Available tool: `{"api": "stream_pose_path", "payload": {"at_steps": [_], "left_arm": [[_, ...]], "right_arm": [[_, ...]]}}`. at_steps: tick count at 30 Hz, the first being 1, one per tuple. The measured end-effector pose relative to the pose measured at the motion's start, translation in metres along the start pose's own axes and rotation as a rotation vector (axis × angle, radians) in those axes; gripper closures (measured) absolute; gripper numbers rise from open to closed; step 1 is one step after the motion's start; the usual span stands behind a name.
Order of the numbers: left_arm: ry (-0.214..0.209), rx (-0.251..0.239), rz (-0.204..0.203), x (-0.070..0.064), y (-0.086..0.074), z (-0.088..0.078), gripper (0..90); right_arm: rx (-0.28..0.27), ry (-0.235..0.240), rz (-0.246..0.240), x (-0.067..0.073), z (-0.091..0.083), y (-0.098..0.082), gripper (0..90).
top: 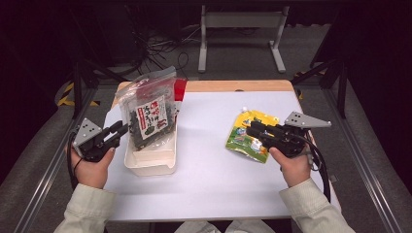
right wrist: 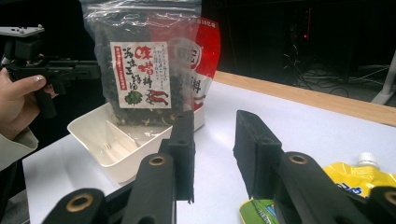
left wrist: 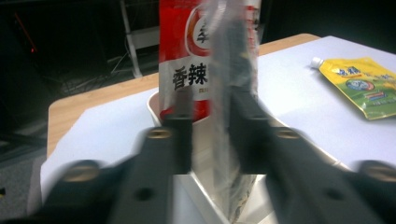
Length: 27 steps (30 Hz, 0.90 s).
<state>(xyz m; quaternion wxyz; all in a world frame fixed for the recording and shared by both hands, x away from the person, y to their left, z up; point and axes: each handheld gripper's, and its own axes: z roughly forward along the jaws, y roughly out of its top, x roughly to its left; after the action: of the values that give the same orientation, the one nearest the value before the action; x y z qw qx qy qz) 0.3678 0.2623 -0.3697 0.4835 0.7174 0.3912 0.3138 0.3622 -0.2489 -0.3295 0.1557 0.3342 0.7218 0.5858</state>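
Note:
A clear bag of dark dried seaweed (top: 148,119) stands upright in a white bin (top: 150,162) at the table's left, with a red packet (top: 180,90) behind it. My left gripper (top: 121,130) is open at the bag's left edge. In the left gripper view that edge of the bag (left wrist: 224,93) runs between the two jaws, close to the right one. A yellow-green spouted pouch (top: 240,138) lies flat on the right. My right gripper (top: 252,130) hovers open just over it, and the pouch (right wrist: 355,179) shows under its jaws.
The white bin (right wrist: 93,130) has a divider inside and its near compartment is bare. A white mat (top: 209,170) covers the table, with a wooden strip (top: 233,86) at the far edge. A metal stand (top: 240,29) and cables lie on the floor beyond.

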Motion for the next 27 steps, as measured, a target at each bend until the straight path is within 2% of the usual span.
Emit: {"api": "stream_pose_path", "payload": {"at_steps": [5, 6, 10, 16, 18, 19, 26, 27], "left_arm": [[-0.057, 0.025, 0.019, -0.002, -0.002, 0.007, 90.0], [-0.054, 0.023, 0.028, -0.004, -0.001, 0.005, 90.0], [-0.044, 0.005, 0.01, -0.003, 0.0, -0.003, 90.0], [-0.074, 0.029, 0.002, -0.007, 0.0, -0.022, 86.7], [-0.1, 0.03, -0.001, -0.01, 0.0, -0.029, 83.7], [-0.127, 0.033, -0.008, -0.012, 0.001, -0.032, 82.4], [-0.246, 0.064, -0.009, -0.024, 0.0, -0.043, 73.9], [-0.246, 0.064, -0.009, -0.024, 0.0, -0.043, 73.2]], "right_arm": [[0.005, 0.003, 0.001, 0.0, 0.003, -0.001, 68.0], [0.005, 0.004, 0.001, 0.0, 0.003, -0.001, 68.0], [0.002, 0.004, 0.002, 0.0, 0.002, -0.001, 68.0], [0.003, -0.007, 0.003, -0.003, -0.002, -0.002, 67.7], [0.004, -0.012, 0.001, -0.004, -0.003, -0.002, 67.5], [0.006, -0.017, 0.002, -0.005, -0.004, -0.002, 67.4], [0.024, -0.04, -0.006, -0.009, -0.007, -0.002, 66.1], [0.03, -0.044, -0.008, -0.01, -0.008, -0.002, 65.7]]}}
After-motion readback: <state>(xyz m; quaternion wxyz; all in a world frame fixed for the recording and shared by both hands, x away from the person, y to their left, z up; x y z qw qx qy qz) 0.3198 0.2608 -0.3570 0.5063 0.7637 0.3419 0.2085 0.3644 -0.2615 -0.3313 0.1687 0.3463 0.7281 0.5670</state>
